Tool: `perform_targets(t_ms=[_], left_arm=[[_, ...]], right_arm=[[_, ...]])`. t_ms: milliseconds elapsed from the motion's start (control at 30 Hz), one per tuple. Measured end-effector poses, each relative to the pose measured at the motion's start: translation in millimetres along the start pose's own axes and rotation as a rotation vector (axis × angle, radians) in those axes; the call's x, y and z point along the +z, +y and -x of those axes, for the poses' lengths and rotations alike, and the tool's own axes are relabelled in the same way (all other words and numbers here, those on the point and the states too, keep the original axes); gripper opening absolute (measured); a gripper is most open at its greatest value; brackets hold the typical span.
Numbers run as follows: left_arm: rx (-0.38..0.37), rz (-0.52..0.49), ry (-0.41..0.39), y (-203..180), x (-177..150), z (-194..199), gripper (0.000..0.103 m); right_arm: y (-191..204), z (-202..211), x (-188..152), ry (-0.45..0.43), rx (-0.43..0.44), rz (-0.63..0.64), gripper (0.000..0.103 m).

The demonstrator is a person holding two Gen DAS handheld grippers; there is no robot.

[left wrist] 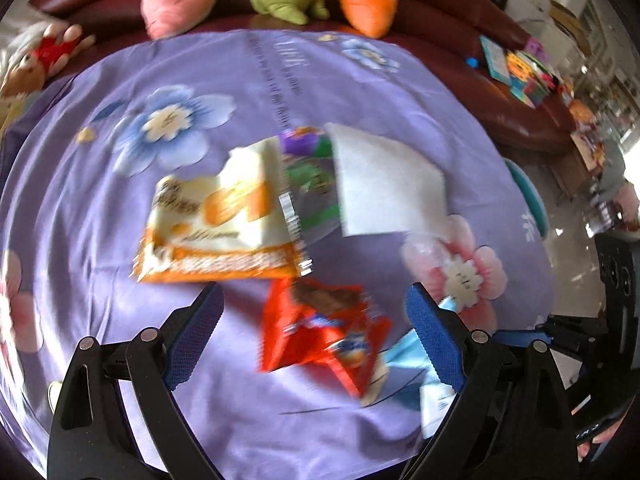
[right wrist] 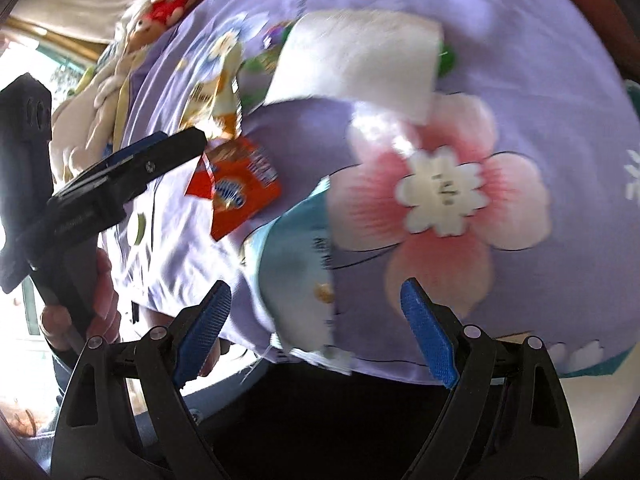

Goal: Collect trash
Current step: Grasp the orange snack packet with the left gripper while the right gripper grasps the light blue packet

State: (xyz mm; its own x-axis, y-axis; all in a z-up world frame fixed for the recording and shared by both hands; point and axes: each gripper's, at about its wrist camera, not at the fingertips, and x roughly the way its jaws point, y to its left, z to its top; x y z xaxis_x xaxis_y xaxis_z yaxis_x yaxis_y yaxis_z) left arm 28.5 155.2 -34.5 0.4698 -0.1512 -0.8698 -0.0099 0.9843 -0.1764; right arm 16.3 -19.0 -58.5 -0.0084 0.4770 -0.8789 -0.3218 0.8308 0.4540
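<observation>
Purple floral cloth holds blurred wrappers; both hand-held grippers, left and right, gape empty.

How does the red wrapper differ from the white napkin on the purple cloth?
The red wrapper is glossy, printed and crumpled; the white napkin is plain, matte and lies fairly flat. The wrapper lies alone on the purple cloth; the napkin overlaps a green packet. Neither is held by a tool.

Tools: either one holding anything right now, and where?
Nothing held. Left tool is open over the red wrapper; right tool is open over the blue packet. Neither's pads press on anything.
</observation>
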Motion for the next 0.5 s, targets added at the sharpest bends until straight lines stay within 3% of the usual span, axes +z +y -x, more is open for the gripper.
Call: perform_targets(t_ms=[100, 200, 267, 333, 500], left_arm=[[0.003, 0.037, 0.013, 16.7, -9.8, -2.4, 0.092], [-0.010, 0.061, 0.030, 25.0, -17.2, -8.4, 0.092], [-0.018, 0.063, 0.045, 25.9, -20.9, -15.2, 0.092], [-0.028, 0.057, 0.063, 23.3, -24.3, -23.8, 0.092], [-0.031, 0.036, 0.102, 13.4, -29.6, -43.7, 0.092]], right_arm=[[8.2, -12.6, -0.2, 0.017, -0.018, 0.025, 0.079], [14.4, -24.1, 2.4, 0.033, -0.032, 0.042, 0.056], [13.6, -30.1, 2.7, 0.040, -0.044, 0.045, 0.048], [11.7, -33.3, 3.8, 0.038, -0.051, 0.047, 0.023], [0.6, -19.3, 8.1, -0.040, -0.068, 0.030, 0.020]])
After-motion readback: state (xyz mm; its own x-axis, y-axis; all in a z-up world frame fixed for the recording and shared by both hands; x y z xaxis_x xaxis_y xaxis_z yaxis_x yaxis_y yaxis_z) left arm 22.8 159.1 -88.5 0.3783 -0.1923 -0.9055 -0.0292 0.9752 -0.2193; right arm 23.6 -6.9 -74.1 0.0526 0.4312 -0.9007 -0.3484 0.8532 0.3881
